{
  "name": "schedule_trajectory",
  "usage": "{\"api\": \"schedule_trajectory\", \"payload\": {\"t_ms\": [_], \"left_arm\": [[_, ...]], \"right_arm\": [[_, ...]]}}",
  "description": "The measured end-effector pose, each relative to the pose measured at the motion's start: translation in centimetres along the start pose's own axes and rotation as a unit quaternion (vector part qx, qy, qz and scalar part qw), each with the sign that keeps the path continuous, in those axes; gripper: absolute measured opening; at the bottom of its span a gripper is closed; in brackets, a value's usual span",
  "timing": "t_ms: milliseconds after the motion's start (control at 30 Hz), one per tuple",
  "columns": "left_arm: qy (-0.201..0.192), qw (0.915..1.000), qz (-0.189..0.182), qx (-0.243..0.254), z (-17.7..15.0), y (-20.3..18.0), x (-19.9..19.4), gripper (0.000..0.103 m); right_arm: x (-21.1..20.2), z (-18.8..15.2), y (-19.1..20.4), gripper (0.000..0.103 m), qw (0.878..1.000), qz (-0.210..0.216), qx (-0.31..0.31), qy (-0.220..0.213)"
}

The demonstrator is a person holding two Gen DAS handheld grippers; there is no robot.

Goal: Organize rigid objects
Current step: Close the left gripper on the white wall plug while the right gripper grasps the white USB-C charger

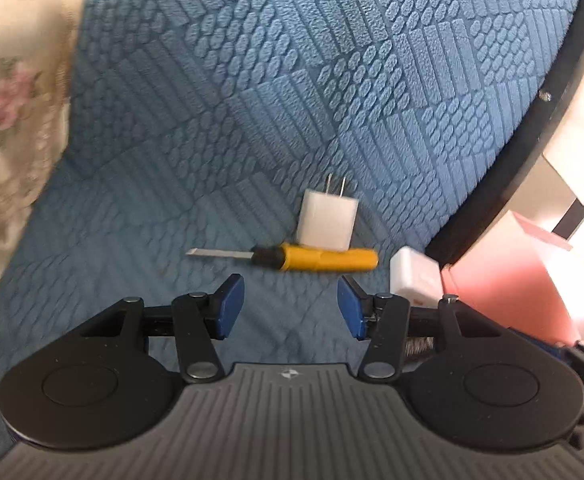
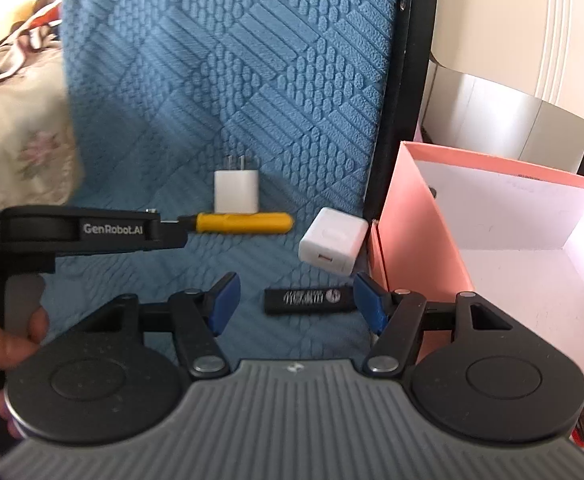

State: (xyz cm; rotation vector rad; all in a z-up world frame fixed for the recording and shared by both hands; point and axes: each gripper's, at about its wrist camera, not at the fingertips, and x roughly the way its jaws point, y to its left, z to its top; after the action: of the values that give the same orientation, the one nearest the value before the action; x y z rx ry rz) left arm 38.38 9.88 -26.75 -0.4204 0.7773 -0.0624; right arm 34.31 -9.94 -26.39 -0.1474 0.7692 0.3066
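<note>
My left gripper (image 1: 291,305) jaws apart, empty, over quilted blue fabric (image 1: 252,100) | yellow-handled plastic screwdriver (image 1: 292,258) touching two-pronged white plug block (image 1: 327,222) | right gripper (image 2: 296,300) jaws apart, empty | flat black stick (image 2: 309,301), white cube charger (image 2: 332,246) | pink cardboard box (image 2: 424,216), white inside, no contents visible.

Blue quilted cover (image 2: 228,80) with embossed stripe-and-pebble blocks; cream floral fabric (image 1: 8,100) with pink roses at 9 o'clock. Yellow-handled screwdriver (image 2: 244,223) with black collar, white plug adapter (image 2: 236,191), white cube charger (image 2: 332,246), black stick (image 2: 308,300) with white print. Pink box (image 2: 416,216), white inside, at 3 o'clock; both grippers black with blue pads (image 1: 228,306).
</note>
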Motion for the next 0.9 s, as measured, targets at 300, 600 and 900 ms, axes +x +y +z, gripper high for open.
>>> {"api": "schedule_trajectory", "payload": {"t_ms": [300, 600, 900], "left_arm": [[0.005, 0.9997, -0.024, 0.002, 2.6, -0.2, 3.8, 0.058], [0.017, 0.9985, -0.052, 0.003, 4.0, -0.8, 7.0, 0.058], [0.03, 0.9976, -0.062, 0.006, 4.5, -1.2, 8.5, 0.058]], "right_arm": [[4.3, 0.6, 0.7, 0.065, 0.998, -0.05, 0.035, 0.002], [7.0, 0.8, 1.2, 0.066, 0.991, -0.102, 0.085, 0.012], [10.3, 0.6, 0.9, 0.066, 0.983, -0.133, 0.121, 0.026]]}}
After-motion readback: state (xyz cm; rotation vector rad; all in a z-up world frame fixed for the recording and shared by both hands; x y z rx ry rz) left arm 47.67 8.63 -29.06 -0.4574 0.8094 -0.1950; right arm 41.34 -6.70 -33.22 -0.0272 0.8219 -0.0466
